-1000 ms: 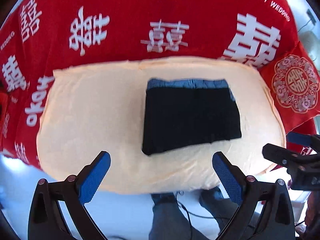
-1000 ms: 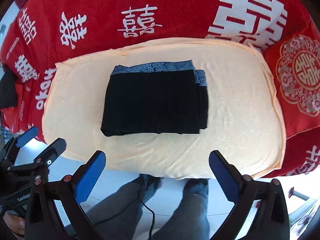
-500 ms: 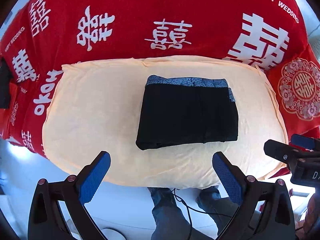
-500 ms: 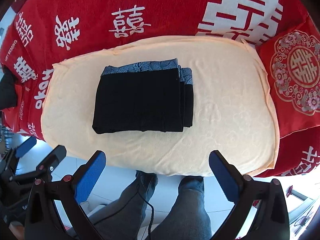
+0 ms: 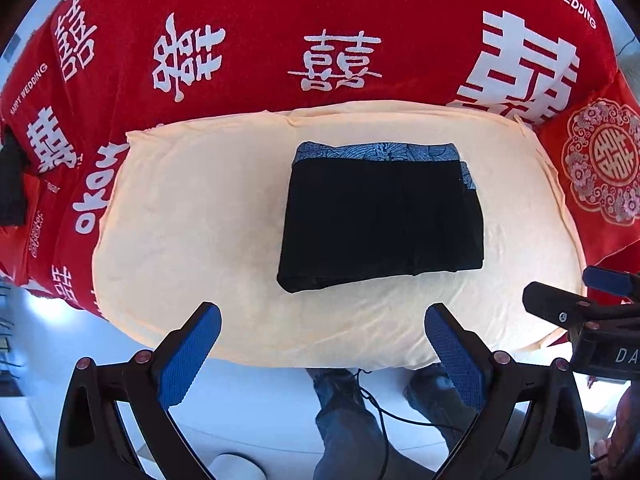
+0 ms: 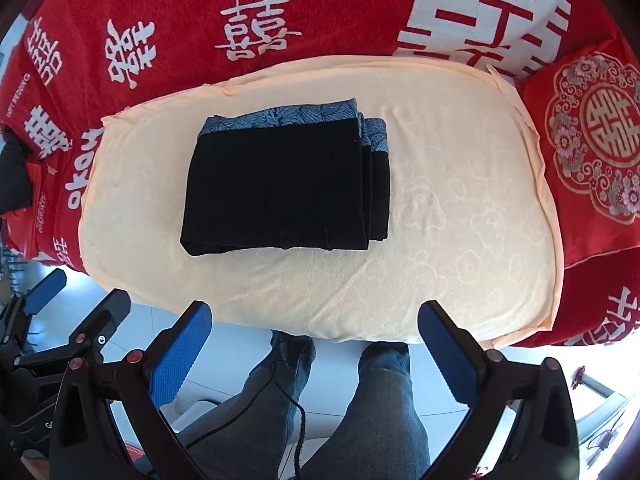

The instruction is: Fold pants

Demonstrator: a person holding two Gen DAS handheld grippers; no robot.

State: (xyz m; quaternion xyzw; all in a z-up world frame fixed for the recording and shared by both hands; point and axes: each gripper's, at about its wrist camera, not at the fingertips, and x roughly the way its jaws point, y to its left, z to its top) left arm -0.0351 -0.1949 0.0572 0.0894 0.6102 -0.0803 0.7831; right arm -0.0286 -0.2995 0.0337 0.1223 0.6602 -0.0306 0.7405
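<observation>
While the left wrist view looks down, the left gripper sits at the bottom of the frame, jaws spread wide, blue pads bare, nothing between them. Black pants lie folded into a compact rectangle right of frame centre, on a peach towel. A blue-grey patterned waistband runs along the top edge of the fold. Red bedspread with white characters fills the upper frame; a red embroidered cushion sits at the right edge. The right gripper intrudes at the lower right, apart from the towel's contents. Jeans-clad legs show at bottom centre, below the towel's edge.

Right wrist view: right gripper at the bottom of the frame, jaws likewise wide apart and empty, pads over the towel's near edge. Pants lie left of centre, stacked layers stepped along their right side, waistband toward the top. Left gripper appears at the lower left, fingers apart, clear of the pants. Cushion at the right edge.
</observation>
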